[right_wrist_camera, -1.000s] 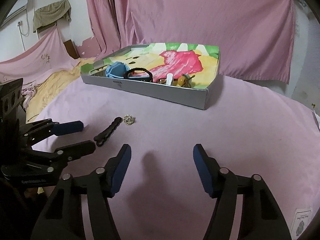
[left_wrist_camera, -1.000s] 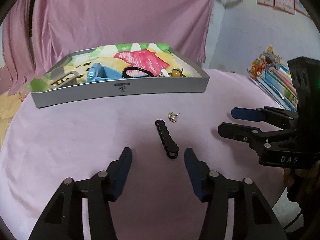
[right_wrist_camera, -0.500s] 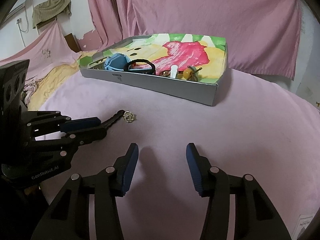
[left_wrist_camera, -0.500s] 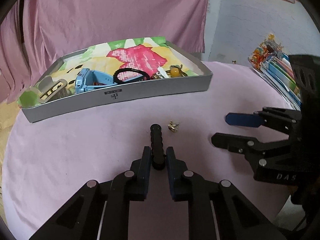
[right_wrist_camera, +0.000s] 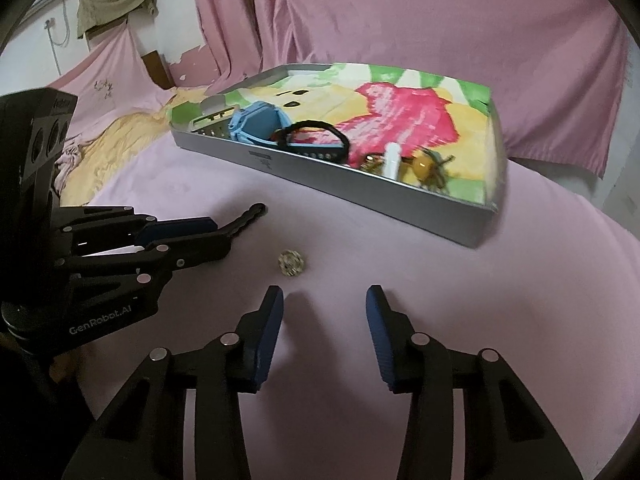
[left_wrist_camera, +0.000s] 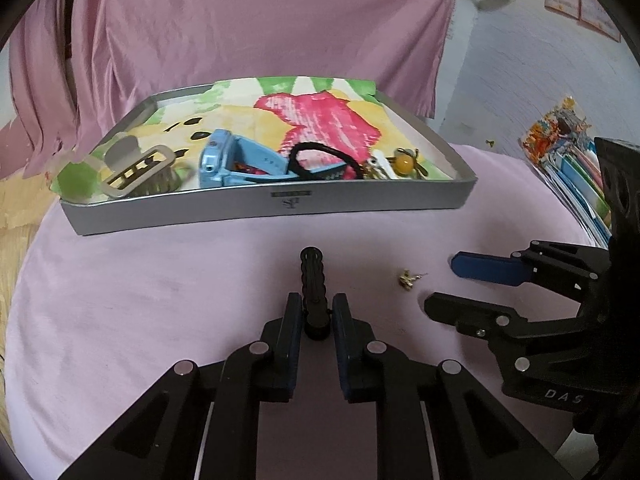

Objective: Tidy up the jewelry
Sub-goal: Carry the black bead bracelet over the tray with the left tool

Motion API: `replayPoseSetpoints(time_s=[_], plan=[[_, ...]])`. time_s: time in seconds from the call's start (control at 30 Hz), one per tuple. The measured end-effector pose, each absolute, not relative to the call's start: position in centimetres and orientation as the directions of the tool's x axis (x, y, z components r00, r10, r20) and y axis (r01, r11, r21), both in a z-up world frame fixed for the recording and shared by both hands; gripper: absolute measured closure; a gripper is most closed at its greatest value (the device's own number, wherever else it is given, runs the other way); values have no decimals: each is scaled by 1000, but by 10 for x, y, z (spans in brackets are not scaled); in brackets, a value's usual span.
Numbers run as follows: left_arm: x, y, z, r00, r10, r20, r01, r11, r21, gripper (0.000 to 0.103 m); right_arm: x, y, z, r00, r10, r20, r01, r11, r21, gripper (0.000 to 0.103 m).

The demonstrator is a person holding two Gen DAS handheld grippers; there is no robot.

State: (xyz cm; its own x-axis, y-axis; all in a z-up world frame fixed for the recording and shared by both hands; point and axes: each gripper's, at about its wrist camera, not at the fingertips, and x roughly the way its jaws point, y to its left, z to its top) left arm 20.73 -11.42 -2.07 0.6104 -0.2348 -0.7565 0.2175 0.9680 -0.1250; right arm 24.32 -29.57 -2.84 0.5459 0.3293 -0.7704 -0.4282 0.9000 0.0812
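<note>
**Lifting the black hair clip toward the tray**

Your left gripper [left_wrist_camera: 316, 320] is clamped on the near end of the black hair clip [left_wrist_camera: 313, 276], in front of the grey tray [left_wrist_camera: 280, 204]. Keep it level clearing the tray's wall. Your right gripper [right_wrist_camera: 324, 322] hangs wide, empty, near the small gold earring [right_wrist_camera: 292, 263].

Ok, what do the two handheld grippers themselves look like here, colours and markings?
Both are black linkage frames with silver rivets and blue-padded jaws. The left gripper body reads "GenRobot.AI" in the right wrist view; the right gripper body reads "DAS" in the left wrist view. No cables or sleeves visible.
</note>
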Motion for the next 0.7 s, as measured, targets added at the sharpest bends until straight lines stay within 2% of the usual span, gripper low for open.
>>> replayPoseSetpoints(time_s=[0.37, 0.5, 0.7], plan=[[210, -104, -22, 599, -284, -749, 233, 956, -176, 89, 251, -272, -27, 542, 333, -772, -465, 884, 55, 79], [209, -102, -22, 598, -301, -743, 243, 951, -189, 89, 253, -272, -27, 549, 328, -769, -462, 886, 48, 92], [201, -100, -16, 624, -333, -707, 266, 941, -208, 89, 251, -277, -25, 551, 363, -751, -457, 885, 93, 92]])
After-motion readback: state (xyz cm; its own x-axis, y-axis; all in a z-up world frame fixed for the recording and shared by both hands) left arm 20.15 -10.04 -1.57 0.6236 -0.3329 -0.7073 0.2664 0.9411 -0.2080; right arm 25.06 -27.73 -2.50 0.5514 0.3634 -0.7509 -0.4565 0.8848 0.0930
